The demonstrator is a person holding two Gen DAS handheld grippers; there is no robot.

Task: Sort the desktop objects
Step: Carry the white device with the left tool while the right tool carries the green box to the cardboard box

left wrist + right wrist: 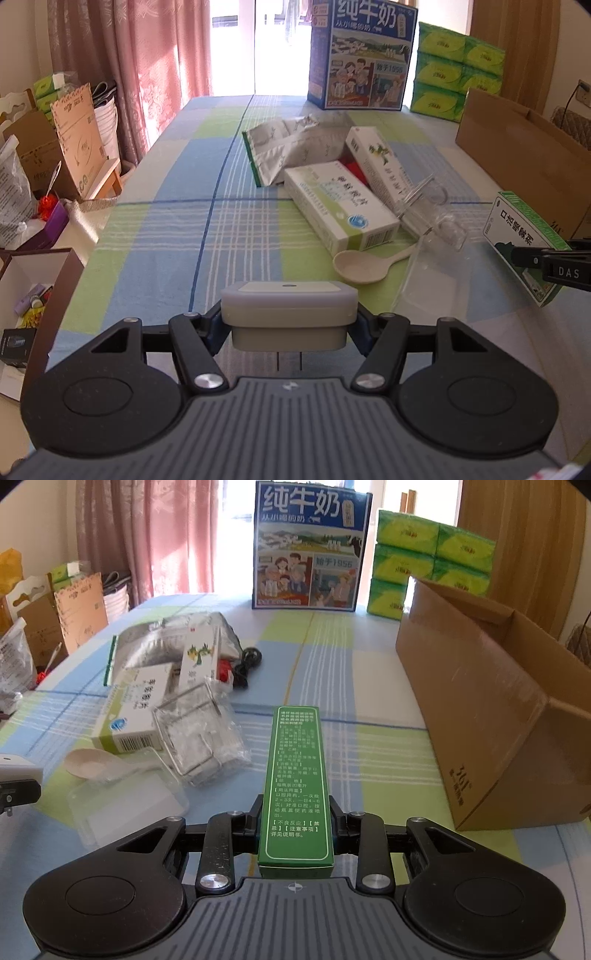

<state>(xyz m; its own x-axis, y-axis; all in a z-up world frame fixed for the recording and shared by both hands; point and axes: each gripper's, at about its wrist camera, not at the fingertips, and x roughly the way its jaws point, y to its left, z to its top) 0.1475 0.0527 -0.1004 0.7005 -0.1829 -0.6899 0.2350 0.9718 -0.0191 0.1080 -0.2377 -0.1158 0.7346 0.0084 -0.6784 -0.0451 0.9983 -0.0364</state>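
On checked tablecloth (pixel 155 236), scattered medicine boxes (pixel 340 206).

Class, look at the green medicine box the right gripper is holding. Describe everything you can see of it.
The green medicine box is a long, slim carton, apparently cardboard. Its narrow green side carries white Chinese print inside a white border; the left wrist view shows a white face with large dark characters. It looks closed and undamaged. The right gripper clamps it near one end, holding it roughly level above the checked tablecloth, pointing forward, touching nothing else.

left gripper (pixel 289 325): black linkage arms, silver screws, grey ribbed base
right gripper (pixel 295 827): same build; "DAS" lettering on finger
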